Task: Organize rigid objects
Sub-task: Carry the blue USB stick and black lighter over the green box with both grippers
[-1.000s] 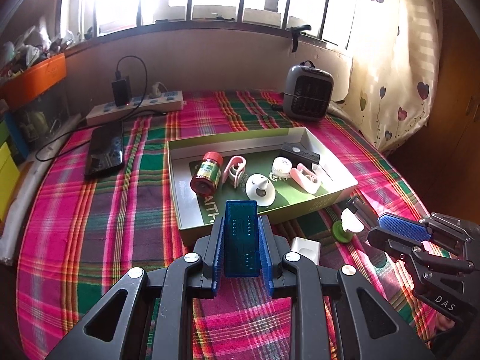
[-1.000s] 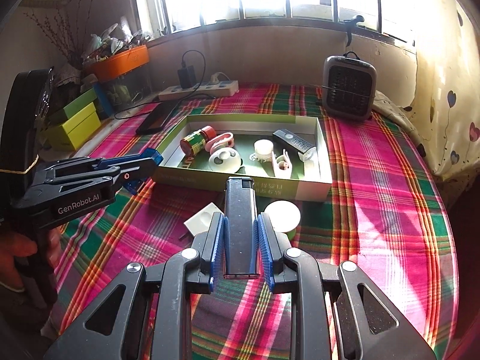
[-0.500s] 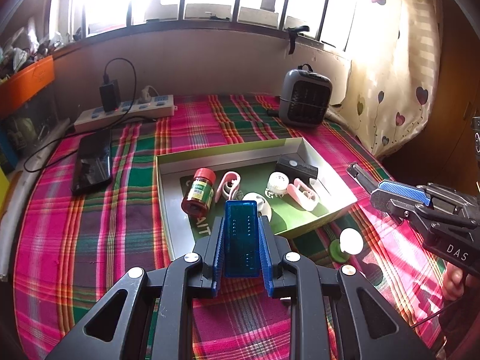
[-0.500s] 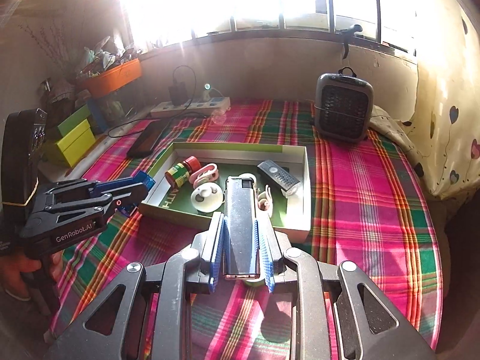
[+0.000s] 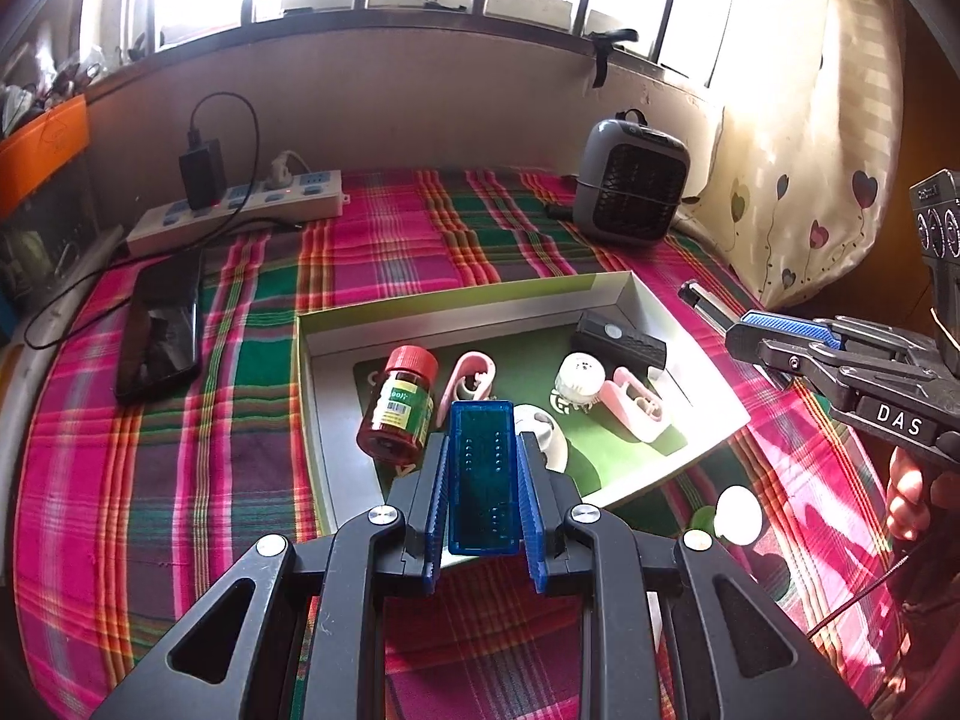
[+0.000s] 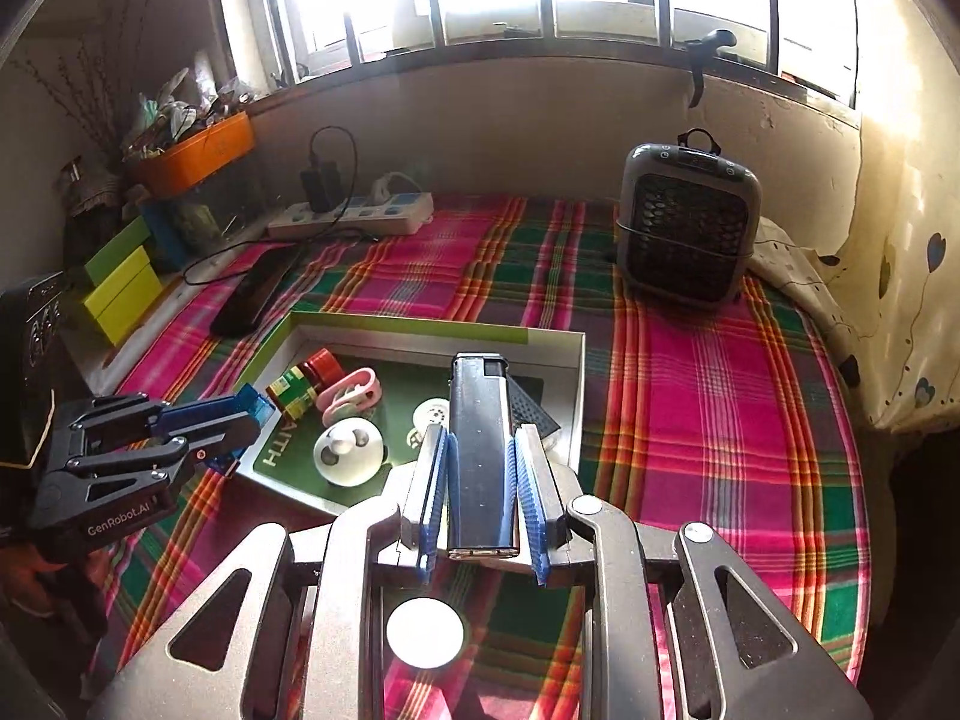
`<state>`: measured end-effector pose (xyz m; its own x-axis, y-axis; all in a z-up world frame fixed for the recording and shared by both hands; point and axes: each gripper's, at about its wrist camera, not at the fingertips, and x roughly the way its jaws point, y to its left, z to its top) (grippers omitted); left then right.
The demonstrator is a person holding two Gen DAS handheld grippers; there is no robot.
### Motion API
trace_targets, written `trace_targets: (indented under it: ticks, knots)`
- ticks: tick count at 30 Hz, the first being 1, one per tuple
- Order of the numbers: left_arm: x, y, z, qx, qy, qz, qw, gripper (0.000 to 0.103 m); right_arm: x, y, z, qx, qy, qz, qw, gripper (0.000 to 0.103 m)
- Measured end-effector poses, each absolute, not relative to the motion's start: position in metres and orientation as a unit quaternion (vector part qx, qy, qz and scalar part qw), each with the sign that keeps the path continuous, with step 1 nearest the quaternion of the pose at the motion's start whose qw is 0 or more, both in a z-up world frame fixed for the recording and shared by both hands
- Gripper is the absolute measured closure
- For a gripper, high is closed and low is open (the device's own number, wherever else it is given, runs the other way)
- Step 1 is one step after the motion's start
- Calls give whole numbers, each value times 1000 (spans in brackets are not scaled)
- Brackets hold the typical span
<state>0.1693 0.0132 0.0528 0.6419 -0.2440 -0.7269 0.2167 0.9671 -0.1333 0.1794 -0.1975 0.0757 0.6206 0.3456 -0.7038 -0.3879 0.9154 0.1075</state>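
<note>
My left gripper (image 5: 482,450) is shut on a translucent blue rectangular block (image 5: 482,474) and holds it above the near left part of an open box (image 5: 624,291). My right gripper (image 6: 480,450) is shut on a dark grey lighter (image 6: 482,450) above the box's (image 6: 558,339) near right part. Inside lie a red-capped jar (image 5: 399,402), two pink clips (image 5: 471,378), a white disc (image 6: 348,453), a white round piece (image 5: 577,378) and a black remote (image 5: 621,339). A white-topped green piece (image 5: 735,516) lies on the cloth outside, also under my right gripper (image 6: 425,631).
The plaid cloth (image 5: 180,450) covers the table. A phone (image 5: 161,324) and a power strip (image 5: 240,210) lie at far left, a grey heater (image 6: 687,234) at far right. Coloured boxes (image 6: 120,288) and an orange bin (image 6: 192,153) line the left side.
Both grippers have risen and moved forward over the box with their objects. The white square piece seen on the cloth earlier is out of view.
</note>
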Motion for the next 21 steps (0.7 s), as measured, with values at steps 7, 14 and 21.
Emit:
trace_targets:
  ticks: [7,14,21]
  knots:
    - [182,13,41,-21,417,-127,900,82,200,-196,55,-29,415,219,882,79]
    - [190,11,31,-20,428,-126,895,82,210,-189,38,-34,435,220,872,79]
    - [193,10,25,-20,435,-126,892,82,215,-186,32,-43,443,227,866,79]
